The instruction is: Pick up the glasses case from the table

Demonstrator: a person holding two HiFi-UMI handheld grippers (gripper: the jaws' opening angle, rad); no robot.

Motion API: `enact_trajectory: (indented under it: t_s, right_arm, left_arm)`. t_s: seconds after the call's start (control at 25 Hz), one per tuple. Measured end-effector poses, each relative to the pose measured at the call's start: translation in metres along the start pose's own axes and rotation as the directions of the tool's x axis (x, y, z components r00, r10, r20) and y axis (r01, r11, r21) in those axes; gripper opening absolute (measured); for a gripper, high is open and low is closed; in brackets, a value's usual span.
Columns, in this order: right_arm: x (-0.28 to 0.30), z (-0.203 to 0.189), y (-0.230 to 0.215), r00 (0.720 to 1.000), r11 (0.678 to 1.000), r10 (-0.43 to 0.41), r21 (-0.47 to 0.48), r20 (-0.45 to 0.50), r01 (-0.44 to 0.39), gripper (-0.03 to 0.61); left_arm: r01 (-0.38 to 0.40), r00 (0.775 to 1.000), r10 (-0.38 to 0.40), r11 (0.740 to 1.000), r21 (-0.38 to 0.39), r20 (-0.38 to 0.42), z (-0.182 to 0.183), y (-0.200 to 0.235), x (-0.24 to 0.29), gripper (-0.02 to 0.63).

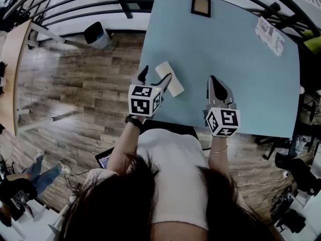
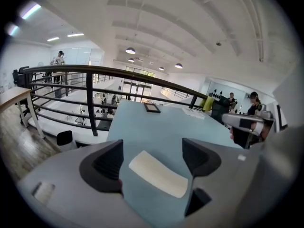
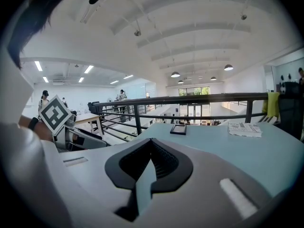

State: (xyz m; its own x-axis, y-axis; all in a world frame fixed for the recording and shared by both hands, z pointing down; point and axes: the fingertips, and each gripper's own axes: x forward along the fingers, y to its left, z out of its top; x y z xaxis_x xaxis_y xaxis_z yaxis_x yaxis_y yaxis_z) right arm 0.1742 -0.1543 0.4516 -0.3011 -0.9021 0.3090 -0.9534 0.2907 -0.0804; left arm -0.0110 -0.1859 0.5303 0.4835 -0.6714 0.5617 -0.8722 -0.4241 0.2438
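Note:
The white, oblong glasses case [image 1: 175, 87] lies flat on the light blue table [image 1: 241, 74], close to its near left corner. My left gripper [image 1: 157, 73] is open and hangs low over the case. In the left gripper view the case [image 2: 158, 174] lies slantwise between the two dark pads [image 2: 108, 164], which stand apart from it on both sides. My right gripper [image 1: 212, 80] is shut and empty and hovers over bare table to the right of the case. In the right gripper view its jaws [image 3: 151, 146] meet with nothing between them.
A small dark picture frame [image 1: 200, 5] lies at the table's far edge and a printed leaflet [image 1: 269, 35] at the far right. A black railing [image 2: 90, 99] runs beyond the table. Wooden floor and a white bin [image 1: 97, 34] are to the left.

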Motion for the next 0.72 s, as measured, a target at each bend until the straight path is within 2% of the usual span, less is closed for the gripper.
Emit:
enact_trajectory:
  t_s: [0.32,0.72]
  right_arm:
    - [0.002,-0.007,-0.002,1.0,1.0,0.026,0.005,-0.014,-0.026,0.003]
    - [0.013,-0.016,-0.009,0.998,0.999,0.052,0.006,-0.04,-0.052,0.003]
  left_arm:
    - [-0.074,0.997,0.068,0.988,-0.134,-0.043,-0.021,-0.001,0.02,0.476]
    - [-0.187,0.981,0.165,0.951,-0.247,-0.105,-0.051,0.005,0.05,0.492]
